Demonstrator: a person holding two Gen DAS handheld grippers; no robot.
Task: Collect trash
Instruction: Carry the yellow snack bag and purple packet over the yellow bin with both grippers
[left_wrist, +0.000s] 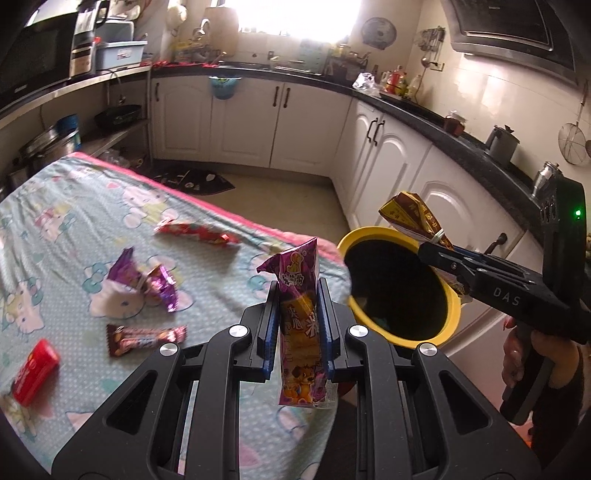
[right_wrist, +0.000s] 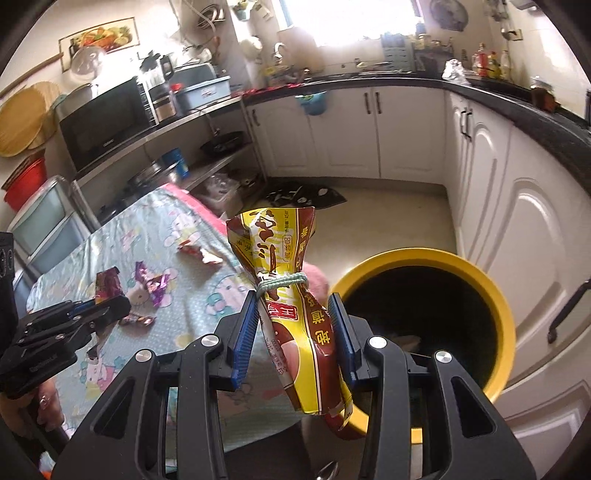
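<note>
Two wrappers carried to the bin; four remain.
We clamp a purple foil snack packet (left_wrist: 299, 325) in the left gripper (left_wrist: 298, 325) and a tied yellow-and-brown bag (right_wrist: 295, 325) in the right gripper (right_wrist: 297, 339), beside the yellow-rimmed round bin (left_wrist: 454, 295) at three o'clock; red and purple wrappers (left_wrist: 147, 284) still litter the patterned tablecloth (left_wrist: 74, 206).

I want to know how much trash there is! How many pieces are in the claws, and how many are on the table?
In claws: 2, purple wrapper, yellow bag
On table: 4, red wrapper, purple wrappers, bar, red box
Total: 6
</note>
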